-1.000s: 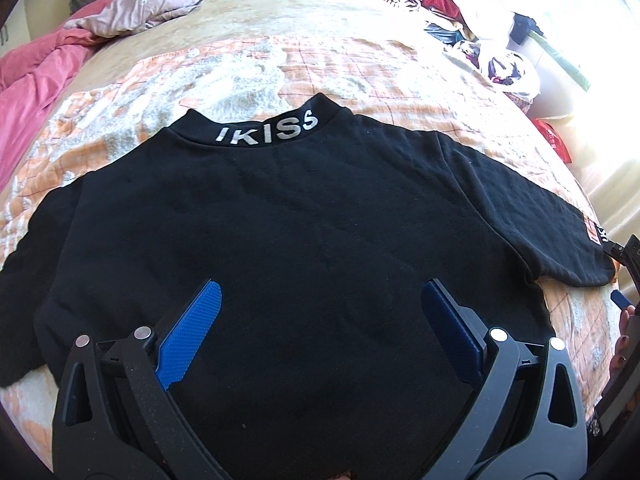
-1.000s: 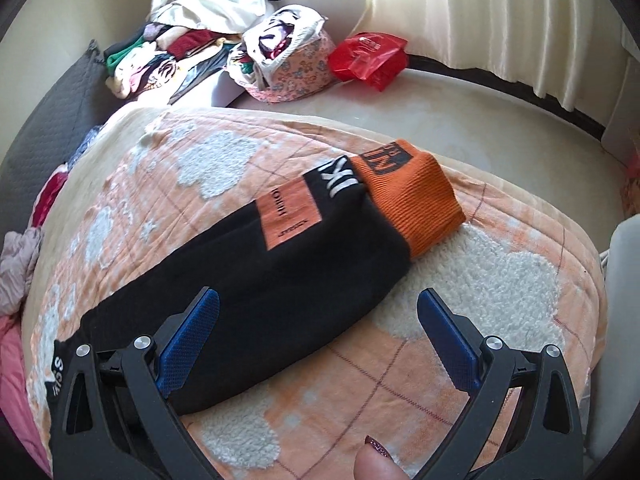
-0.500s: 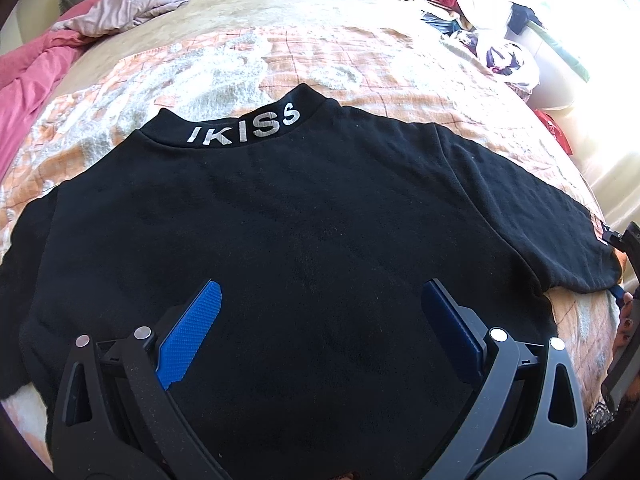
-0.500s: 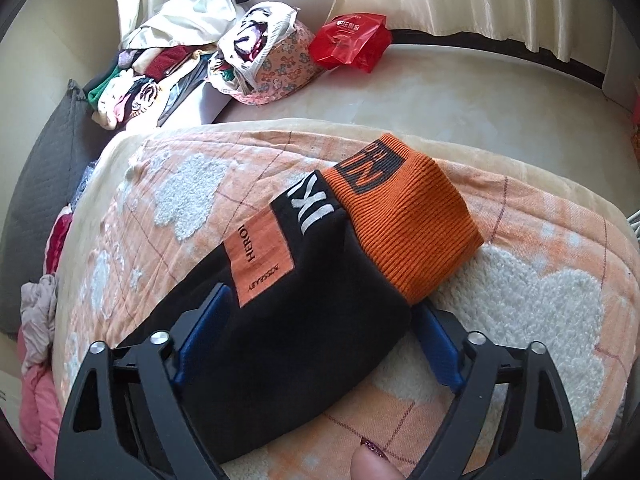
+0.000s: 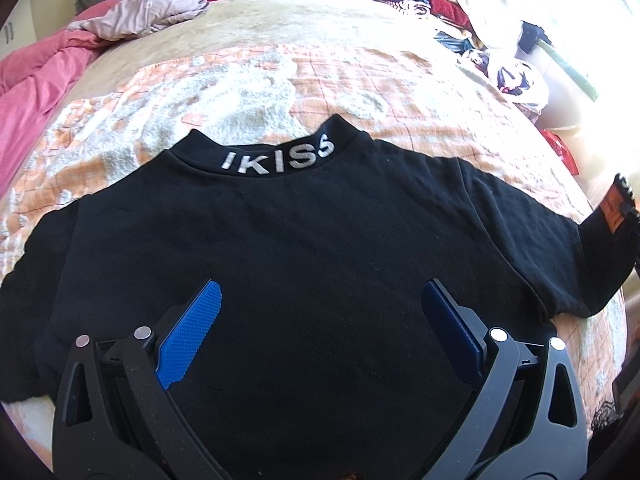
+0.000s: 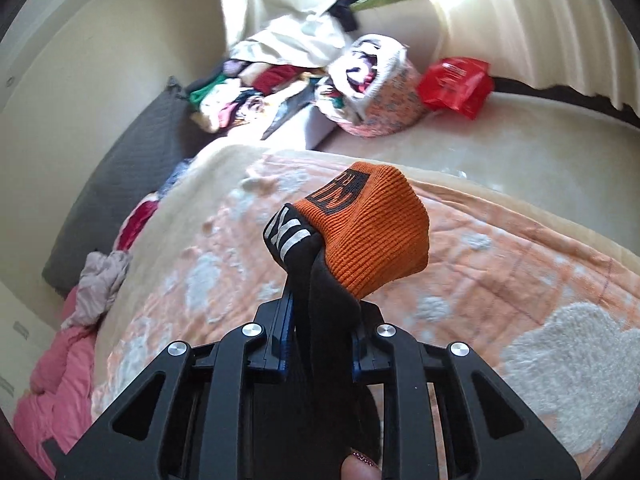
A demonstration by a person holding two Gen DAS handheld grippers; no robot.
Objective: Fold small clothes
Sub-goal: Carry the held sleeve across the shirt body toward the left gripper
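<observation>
A black sweatshirt (image 5: 304, 248) with "IKISS" on its collar (image 5: 276, 160) lies flat on the peach quilt (image 5: 280, 80). My left gripper (image 5: 320, 292) hovers open over the lower body of the sweatshirt, with nothing between its blue pads. In the right wrist view my right gripper (image 6: 322, 320) is closing its jaws on the black sleeve (image 6: 316, 280), just behind the orange cuff (image 6: 376, 232). The pads press the fabric, and the cuff stands up off the quilt. In the left wrist view that sleeve end (image 5: 600, 252) rises at the far right edge.
A heap of mixed clothes (image 6: 280, 88) and a red bag (image 6: 456, 80) lie beyond the bed's far side, by the curtain. A pink blanket (image 5: 36, 76) and a crumpled pale garment (image 5: 148, 12) sit at the head end. A grey pillow (image 6: 120, 184) leans on the wall.
My right gripper went from wide open around the sleeve to clamped on it near the orange cuff, and has lifted it off the quilt. The left gripper stays open over the sweatshirt.
</observation>
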